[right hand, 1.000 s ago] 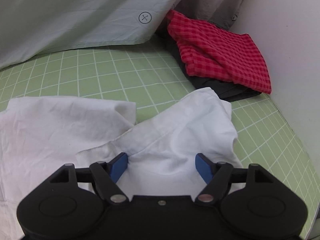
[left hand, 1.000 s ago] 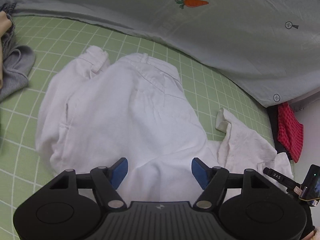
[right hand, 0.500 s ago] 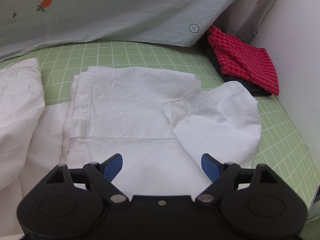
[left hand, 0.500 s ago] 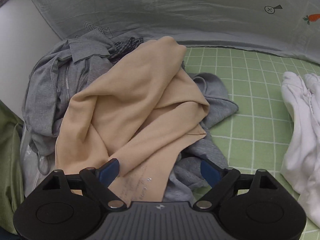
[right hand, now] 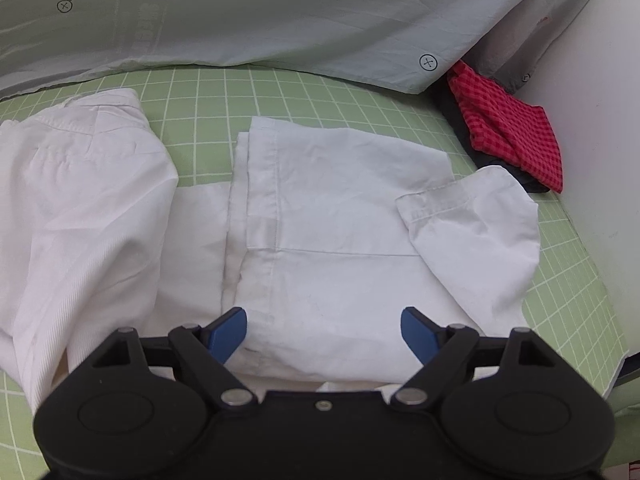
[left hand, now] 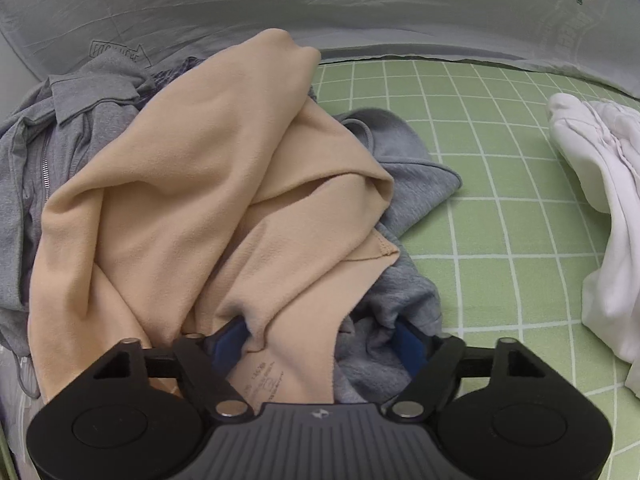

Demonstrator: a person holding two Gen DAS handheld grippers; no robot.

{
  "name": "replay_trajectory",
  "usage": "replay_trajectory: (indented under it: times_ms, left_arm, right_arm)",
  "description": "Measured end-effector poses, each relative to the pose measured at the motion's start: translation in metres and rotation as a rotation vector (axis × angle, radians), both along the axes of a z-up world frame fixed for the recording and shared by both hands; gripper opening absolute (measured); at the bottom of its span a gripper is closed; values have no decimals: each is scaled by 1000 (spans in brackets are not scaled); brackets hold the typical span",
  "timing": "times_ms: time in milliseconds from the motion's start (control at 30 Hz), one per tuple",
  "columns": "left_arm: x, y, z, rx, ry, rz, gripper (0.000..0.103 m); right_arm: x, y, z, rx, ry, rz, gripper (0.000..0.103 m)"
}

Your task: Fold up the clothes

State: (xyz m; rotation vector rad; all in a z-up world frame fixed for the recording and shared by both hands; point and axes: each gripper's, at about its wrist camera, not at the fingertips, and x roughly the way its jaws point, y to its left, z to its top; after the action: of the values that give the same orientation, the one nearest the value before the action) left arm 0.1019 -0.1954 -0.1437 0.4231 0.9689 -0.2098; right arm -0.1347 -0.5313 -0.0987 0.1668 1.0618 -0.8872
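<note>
My left gripper (left hand: 324, 340) is open, its blue fingers pushed into a pile of clothes: a beige garment (left hand: 192, 184) lies over grey garments (left hand: 404, 176), and a fold of beige cloth sits between the jaws. White trousers (left hand: 600, 200) lie at the right edge. In the right wrist view my right gripper (right hand: 324, 332) is open and empty, just above a white shirt (right hand: 332, 240) partly folded flat on the green grid mat (right hand: 320, 92). The white trousers (right hand: 80, 208) lie crumpled to its left.
A pale grey sheet with carrot prints (right hand: 280, 12) hangs along the back of the mat. A red checked cloth (right hand: 508, 128) on a dark garment lies at the back right by a white wall (right hand: 600, 120). The mat's edge runs at the right.
My left gripper swung from the white trousers to the clothes pile and has moved down into it. My right gripper pulled back from the white shirt, which now lies flatter.
</note>
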Motion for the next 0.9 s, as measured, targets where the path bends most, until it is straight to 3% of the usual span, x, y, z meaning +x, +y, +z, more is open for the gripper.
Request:
replay_trajectory:
  times_ms: [67, 200, 367, 600, 700, 833, 900]
  left_arm:
    - [3, 8, 4, -7, -8, 23, 37]
    - [12, 34, 17, -160, 28, 84, 22]
    - [20, 66, 65, -312, -13, 134, 19]
    - [71, 145, 176, -478, -262, 198, 18]
    - [101, 199, 216, -533, -383, 262, 16]
    - [142, 265, 243, -487, -569, 361, 16]
    - [165, 295, 234, -464, -629, 467, 16]
  right_arm:
    - [0, 3, 1, 0, 0, -11, 82]
    - [-5, 9, 5, -8, -18, -25, 79]
    - [-8, 20, 15, -26, -41, -60, 77]
    - [3, 37, 35, -58, -122, -168, 75]
    - [16, 48, 43, -58, -183, -217, 76]
    - [48, 67, 41, -89, -178, -246, 76]
    - [63, 74, 39, -85, -168, -250, 76]
